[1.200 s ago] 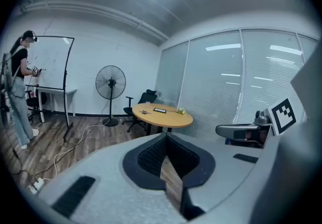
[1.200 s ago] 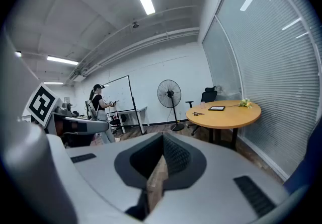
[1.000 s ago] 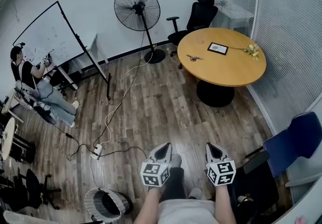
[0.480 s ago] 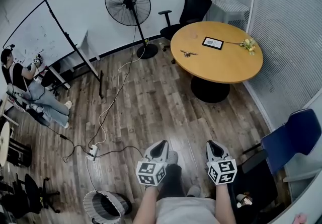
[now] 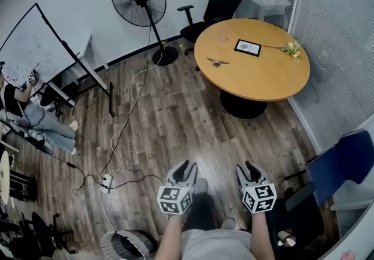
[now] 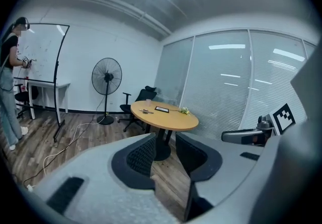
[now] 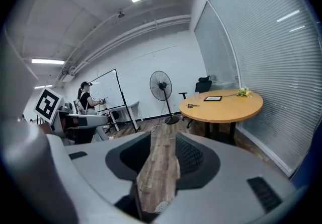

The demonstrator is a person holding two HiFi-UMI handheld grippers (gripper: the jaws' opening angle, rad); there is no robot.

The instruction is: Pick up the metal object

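Currently, the basket (image 5: 112,243) at the floor's lower left shows a dark interior, contents indeterminate. The metal object (image 5: 219,63) lies on the round counter (image 5: 263,80), well apart from both tools. The left hand-held gripper (image 5: 186,167) and right hand-held gripper (image 5: 246,166) are opening with nothing between their jaws; both were closed earlier.

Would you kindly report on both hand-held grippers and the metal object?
Left hand-held gripper and right hand-held gripper opening, both empty. Metal object on round table, far off, untouched. Floor cable off to left.
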